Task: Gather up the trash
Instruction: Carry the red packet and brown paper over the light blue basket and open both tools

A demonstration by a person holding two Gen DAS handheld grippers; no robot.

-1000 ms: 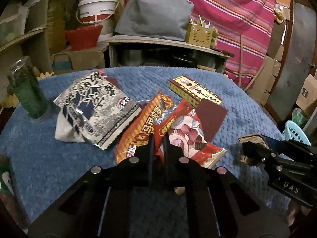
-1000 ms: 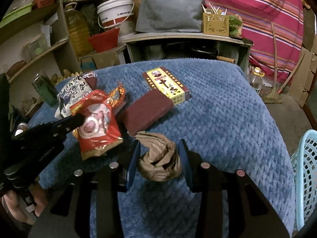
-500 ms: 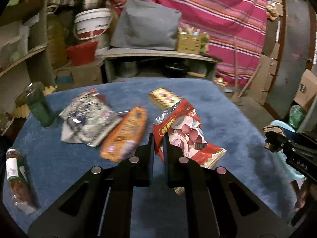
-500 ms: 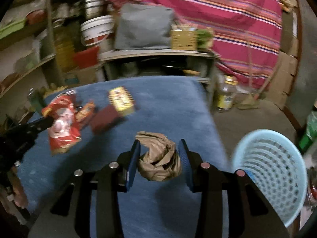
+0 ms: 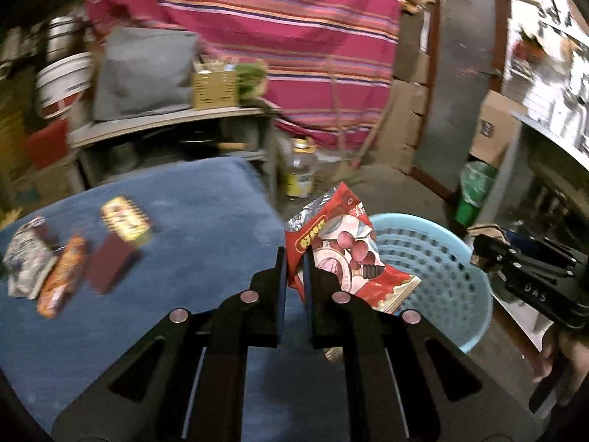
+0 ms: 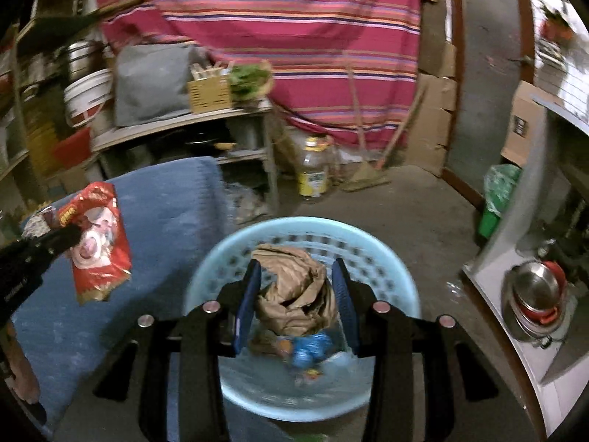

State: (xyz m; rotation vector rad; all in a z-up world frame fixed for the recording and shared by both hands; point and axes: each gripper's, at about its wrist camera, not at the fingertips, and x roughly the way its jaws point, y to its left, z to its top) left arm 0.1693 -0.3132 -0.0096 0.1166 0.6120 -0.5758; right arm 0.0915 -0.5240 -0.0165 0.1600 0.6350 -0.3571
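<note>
The left gripper (image 5: 293, 258) has its fingers clamped on the edge of a red snack packet (image 5: 342, 254), which stands up from them at the far edge of the blue bench (image 5: 206, 213), partly in front of the pale blue perforated basket (image 5: 441, 269) on the floor. The packet shows round red fruit pictures, a silver torn top and a yellow label band with red characters too small and blurred to read. The right gripper (image 6: 296, 294) holds a crumpled brown paper wad (image 6: 294, 291) squeezed between its blue-padded fingers, directly above the open mouth of the basket (image 6: 206, 280); blue and mixed wrappers already lie in the basket's bottom, blurred. In the left wrist view the right gripper's black body bears white letters that read roughly "DAS", and a person's hand (image 5: 563, 364) grips its handle. Left on the bench are a yellow box (image 5: 125, 221) with printed figures, a dark red pad (image 5: 110, 267) just beside it, an orange packet (image 5: 60, 276) and a grey-and-white packet (image 5: 25, 265); their print is smeared by motion and unreadable. On the floor beyond stands a clear bottle with a yellow label (image 6: 313, 175), its wording illegible, and a cardboard box (image 5: 493, 129) at right carries a dark printed patch that cannot be read.
</note>
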